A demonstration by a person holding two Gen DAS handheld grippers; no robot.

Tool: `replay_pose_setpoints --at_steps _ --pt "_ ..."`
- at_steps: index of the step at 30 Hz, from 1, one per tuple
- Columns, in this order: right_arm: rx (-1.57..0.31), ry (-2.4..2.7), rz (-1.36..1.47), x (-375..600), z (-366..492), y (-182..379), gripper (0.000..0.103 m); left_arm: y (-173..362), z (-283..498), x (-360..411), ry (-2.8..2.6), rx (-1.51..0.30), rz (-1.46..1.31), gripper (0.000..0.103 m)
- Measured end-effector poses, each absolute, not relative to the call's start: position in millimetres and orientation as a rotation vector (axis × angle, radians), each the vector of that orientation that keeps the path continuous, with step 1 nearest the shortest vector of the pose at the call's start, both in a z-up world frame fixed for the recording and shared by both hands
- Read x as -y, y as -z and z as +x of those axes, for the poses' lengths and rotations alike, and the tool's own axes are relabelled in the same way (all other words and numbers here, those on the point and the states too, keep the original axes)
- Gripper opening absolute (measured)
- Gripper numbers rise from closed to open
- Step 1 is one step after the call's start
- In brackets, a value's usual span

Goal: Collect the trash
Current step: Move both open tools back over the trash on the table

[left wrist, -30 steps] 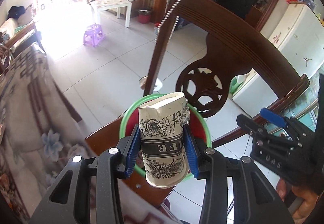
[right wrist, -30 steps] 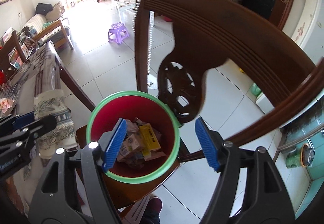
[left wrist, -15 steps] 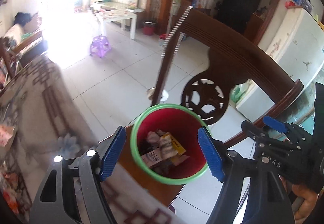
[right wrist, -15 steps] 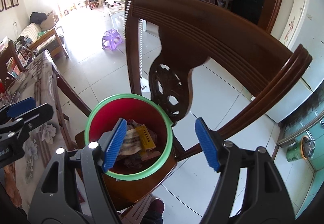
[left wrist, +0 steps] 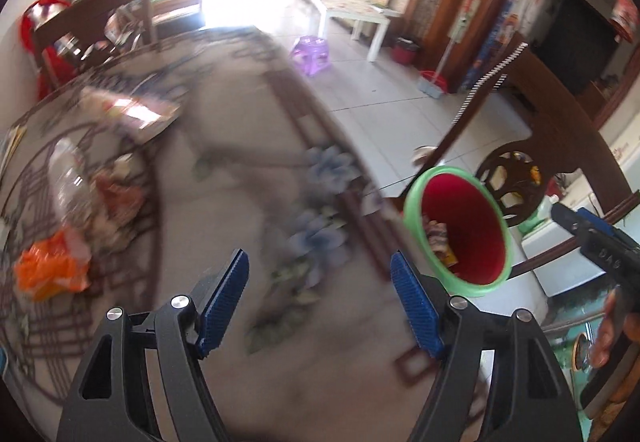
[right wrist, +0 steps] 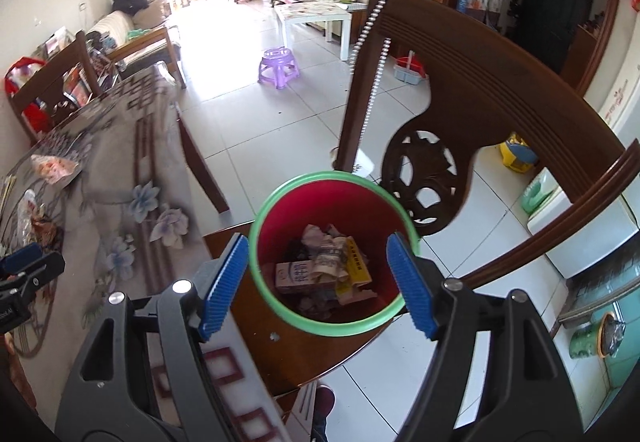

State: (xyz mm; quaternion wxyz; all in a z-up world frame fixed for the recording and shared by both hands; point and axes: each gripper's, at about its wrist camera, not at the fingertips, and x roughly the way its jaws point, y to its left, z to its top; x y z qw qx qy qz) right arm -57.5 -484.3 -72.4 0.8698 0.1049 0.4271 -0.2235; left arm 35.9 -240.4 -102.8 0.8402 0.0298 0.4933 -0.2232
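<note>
A red bin with a green rim point(right wrist: 334, 326) stands on a wooden chair seat beside the table. Inside it lie a crumpled flowered paper cup point(right wrist: 330, 256), a small carton point(right wrist: 294, 276) and a yellow pack point(right wrist: 356, 266). My right gripper point(right wrist: 316, 238) hangs open above the bin's mouth, holding nothing. My left gripper point(left wrist: 319, 254) is open and empty over the flowered tablecloth point(left wrist: 240, 170), with the bin point(left wrist: 456, 234) off to its right. Left on the table lie an orange plastic bag point(left wrist: 48, 274), a clear bottle point(left wrist: 70, 178) and crumpled wrappers point(left wrist: 120, 198). The left wrist view is motion-blurred.
The carved dark chair back point(right wrist: 480, 90) rises right behind the bin. A shiny packet point(left wrist: 132, 110) lies farther back on the table, and another chair point(left wrist: 100, 14) stands at its far end. A purple stool point(right wrist: 278, 66) and a white low table point(right wrist: 316, 14) stand on the tiled floor.
My left gripper opened and dropped the paper cup into the bin, then swung left over the table. The right gripper shifted a little, staying open over the bin.
</note>
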Motion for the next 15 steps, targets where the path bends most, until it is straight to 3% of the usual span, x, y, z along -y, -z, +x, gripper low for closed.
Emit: replay_pose_setpoints --at_steps 6,15 --pt "-0.906 0.420 0.196 440 -48 74 0.070 104 47 161 0.321 -1.027 0.023 0.076" --pt "-0.936 0.341 0.155 361 -30 82 0.071 117 73 2 -0.036 -1.012 -0.314 0.085"
